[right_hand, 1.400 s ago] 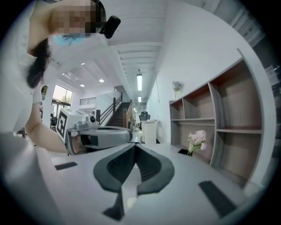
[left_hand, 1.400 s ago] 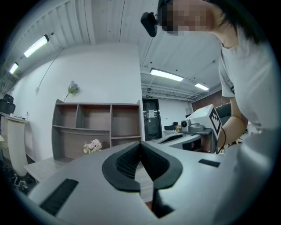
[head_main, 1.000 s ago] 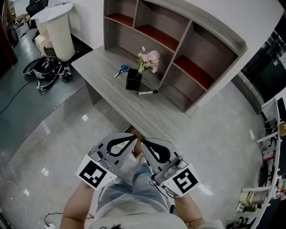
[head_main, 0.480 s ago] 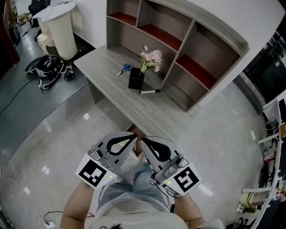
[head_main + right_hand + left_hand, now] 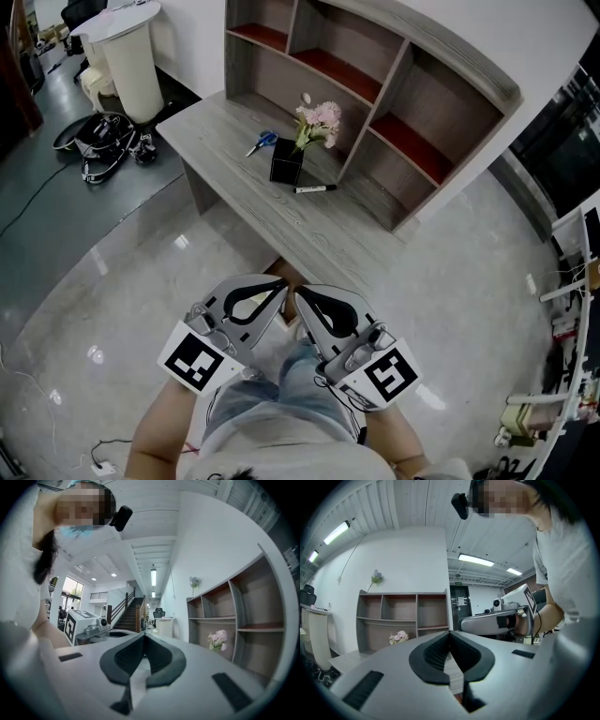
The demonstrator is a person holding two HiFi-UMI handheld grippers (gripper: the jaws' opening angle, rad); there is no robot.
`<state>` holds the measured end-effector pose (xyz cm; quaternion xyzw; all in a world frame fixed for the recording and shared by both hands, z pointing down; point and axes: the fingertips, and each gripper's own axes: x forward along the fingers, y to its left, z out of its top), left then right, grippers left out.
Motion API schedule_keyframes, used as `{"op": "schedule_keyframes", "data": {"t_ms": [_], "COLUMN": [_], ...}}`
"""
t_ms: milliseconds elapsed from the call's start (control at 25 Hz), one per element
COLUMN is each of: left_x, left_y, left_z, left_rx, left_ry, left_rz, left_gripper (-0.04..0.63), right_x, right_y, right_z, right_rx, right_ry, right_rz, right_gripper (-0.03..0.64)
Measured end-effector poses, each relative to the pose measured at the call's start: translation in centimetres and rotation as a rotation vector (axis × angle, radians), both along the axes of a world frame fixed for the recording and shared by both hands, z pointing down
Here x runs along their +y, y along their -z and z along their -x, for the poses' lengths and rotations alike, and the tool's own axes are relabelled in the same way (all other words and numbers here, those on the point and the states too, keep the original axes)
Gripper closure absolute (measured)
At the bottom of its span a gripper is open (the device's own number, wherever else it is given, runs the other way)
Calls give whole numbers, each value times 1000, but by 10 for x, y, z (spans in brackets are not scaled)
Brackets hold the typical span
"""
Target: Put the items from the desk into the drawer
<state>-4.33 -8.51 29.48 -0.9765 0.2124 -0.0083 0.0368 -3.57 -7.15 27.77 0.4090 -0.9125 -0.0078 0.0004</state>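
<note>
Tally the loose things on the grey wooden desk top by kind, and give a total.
Blue-handled scissors: 1
Black square pot of pink flowers: 1
Black marker pen: 1
Total: 3

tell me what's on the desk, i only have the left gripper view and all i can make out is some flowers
Observer: Blue-handled scissors lie on the desk, left of the flowers in the head view.
Operator: anything else to pick up
Observer: A black marker lies on the desk just in front of the black pot that holds the flowers.
Operator: is the right gripper free
Observer: Yes. The right gripper has its jaws together with nothing between them.
</note>
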Motion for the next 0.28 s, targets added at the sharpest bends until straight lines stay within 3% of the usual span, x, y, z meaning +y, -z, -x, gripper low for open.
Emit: {"op": "schedule_keyframes", "data": {"t_ms": [280], "left_x": [3], "left_y": [-2], "left_z": [-1], "left_rx": [-6], "left_ry": [1], "left_rz": [5], "left_gripper": [588], "right_x": [3], "right_y": [0], "right_z": [-2], "right_rx": [-9], "right_ry": [0], "right_rz": [-1], "right_gripper": [609]}}
